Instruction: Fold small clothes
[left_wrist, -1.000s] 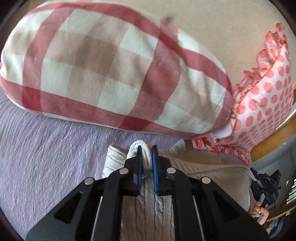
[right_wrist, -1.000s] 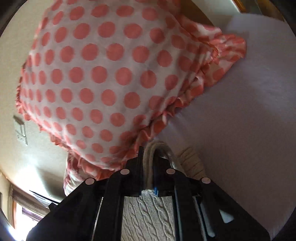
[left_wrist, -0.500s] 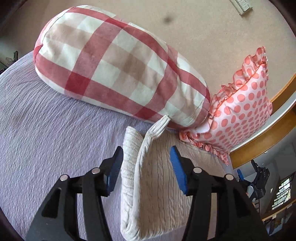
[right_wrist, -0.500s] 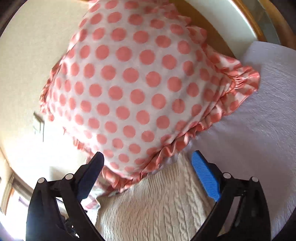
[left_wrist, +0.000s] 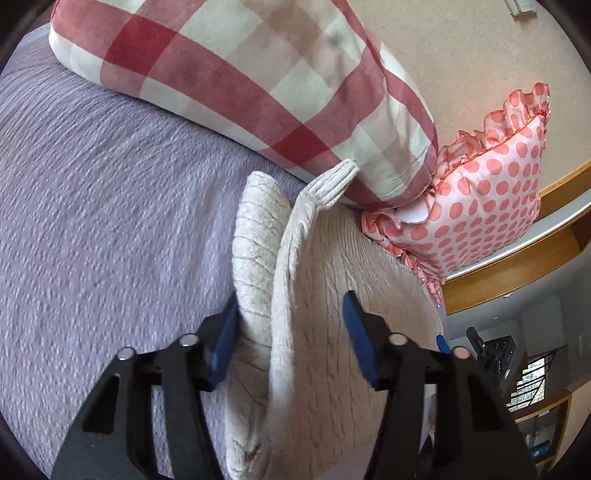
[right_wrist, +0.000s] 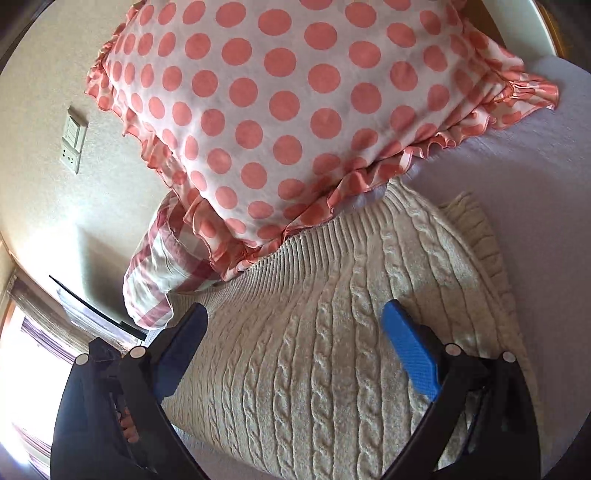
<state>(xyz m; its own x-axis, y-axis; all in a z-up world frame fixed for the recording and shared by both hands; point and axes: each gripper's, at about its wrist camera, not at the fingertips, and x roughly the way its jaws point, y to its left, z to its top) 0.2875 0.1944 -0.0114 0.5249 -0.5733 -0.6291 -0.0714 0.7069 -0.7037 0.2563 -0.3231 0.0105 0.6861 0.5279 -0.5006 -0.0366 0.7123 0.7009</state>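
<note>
A cream cable-knit sweater lies folded on the lilac bedspread, its far edge against the pillows. A ribbed corner of it stands up between the folds in the left wrist view. My left gripper is open, its blue pads either side of the sweater's left edge, holding nothing. My right gripper is open and empty above the sweater, which lies flat below it with its ribbed hem toward the dotted pillow.
A red-and-white checked pillow and a pink polka-dot ruffled pillow lean on the beige wall behind the sweater. A wooden ledge runs at the right. A wall switch is at the left.
Both grippers were shut on the sweater's far edge a second ago. They opened, let it go and drew back toward the near side; the sweater now rests on the bed.
</note>
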